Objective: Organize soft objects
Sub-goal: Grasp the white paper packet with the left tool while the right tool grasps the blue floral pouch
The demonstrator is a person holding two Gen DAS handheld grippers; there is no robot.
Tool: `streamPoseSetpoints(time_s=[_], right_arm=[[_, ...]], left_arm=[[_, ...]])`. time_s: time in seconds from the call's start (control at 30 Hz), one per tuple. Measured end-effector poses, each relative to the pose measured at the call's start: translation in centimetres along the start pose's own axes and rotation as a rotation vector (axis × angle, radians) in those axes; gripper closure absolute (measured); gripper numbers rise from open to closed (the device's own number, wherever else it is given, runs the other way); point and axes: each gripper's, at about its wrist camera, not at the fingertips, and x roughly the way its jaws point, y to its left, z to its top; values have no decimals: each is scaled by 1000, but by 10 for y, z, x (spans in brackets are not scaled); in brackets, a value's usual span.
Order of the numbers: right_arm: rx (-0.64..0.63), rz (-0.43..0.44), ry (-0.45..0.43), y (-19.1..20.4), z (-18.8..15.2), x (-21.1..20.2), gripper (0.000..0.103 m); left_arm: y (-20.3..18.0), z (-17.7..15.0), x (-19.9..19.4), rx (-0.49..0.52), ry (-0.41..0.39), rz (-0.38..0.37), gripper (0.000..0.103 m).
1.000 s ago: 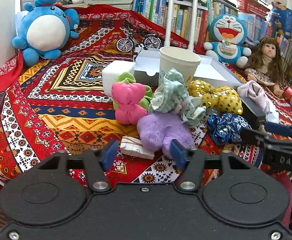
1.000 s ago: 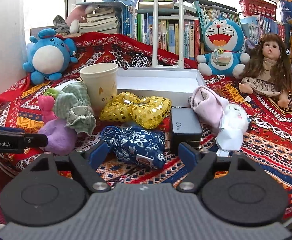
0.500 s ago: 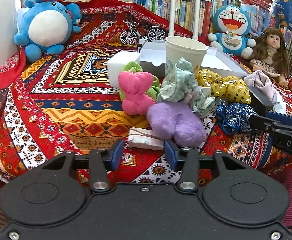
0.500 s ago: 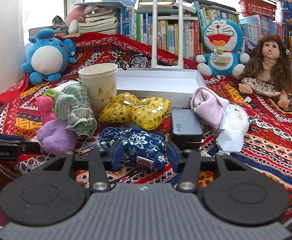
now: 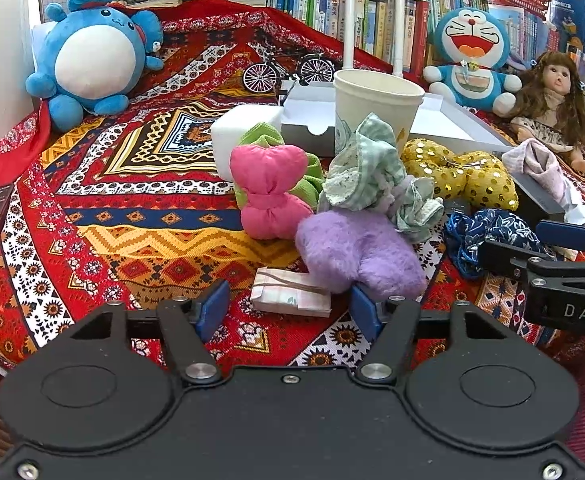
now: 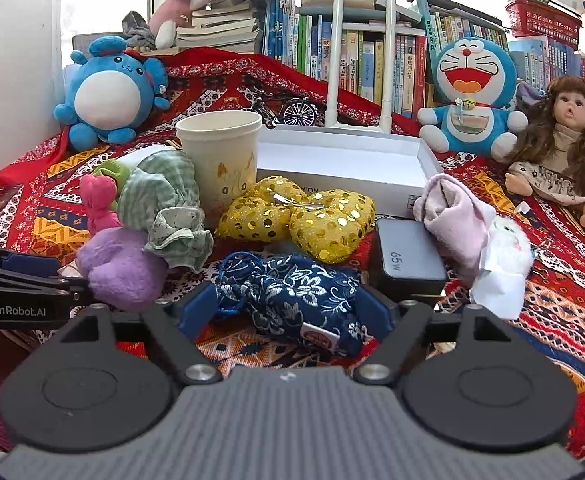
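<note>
Crowding the patterned cloth point(image 5: 140, 216) from left to right are a pink bow point(image 5: 270, 196), a purple plush point(image 5: 356, 256), a green checked cloth point(image 5: 366, 168), a paper cup point(image 5: 374, 104) and a gold sequin bow point(image 5: 460, 178). The left gripper point(image 5: 290, 308), jaws just opening and empty, frames a small folded packet point(image 5: 292, 294). The right gripper point(image 6: 286, 312), also just widened, brackets the navy floral pouch point(image 6: 296, 296), without visibly pressing it.
</note>
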Motion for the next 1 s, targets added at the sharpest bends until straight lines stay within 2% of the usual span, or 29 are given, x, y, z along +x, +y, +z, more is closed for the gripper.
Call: streamPoseSetpoints(time_s=[0.1,0.2,0.33,0.5,0.77,0.83,0.9,0.93,1.0], right_arm=[[4,1,-1,1,1,3,16],[1,0,-2,2,1,5,16],[-3,-1,0,3,1,7,15],[-25,-2,0,6,0,6,16],[-65,8,-24,9,0,-4,47],[-77,-10,-34,11,1,-6,59],[-78,-15,-32,10,1,-6,56],[-69,-12,-26,9,0,-6,49],[-56,-14,-20,7,0,-5,44]], left_arm=[[0,0,1,1,-2,1,41],[0,0,1,4,-3,3,46],[-3,0,0,20,-9,0,63],[-7,1,-2,40,-15,1,64],[-6,5,-14,41,-62,-4,64],[-4,6,-17,34,-71,-5,64],[-3,7,-19,31,-72,0,63],[-2,6,-18,33,-67,2,63],[-1,5,-15,31,-47,16,62]])
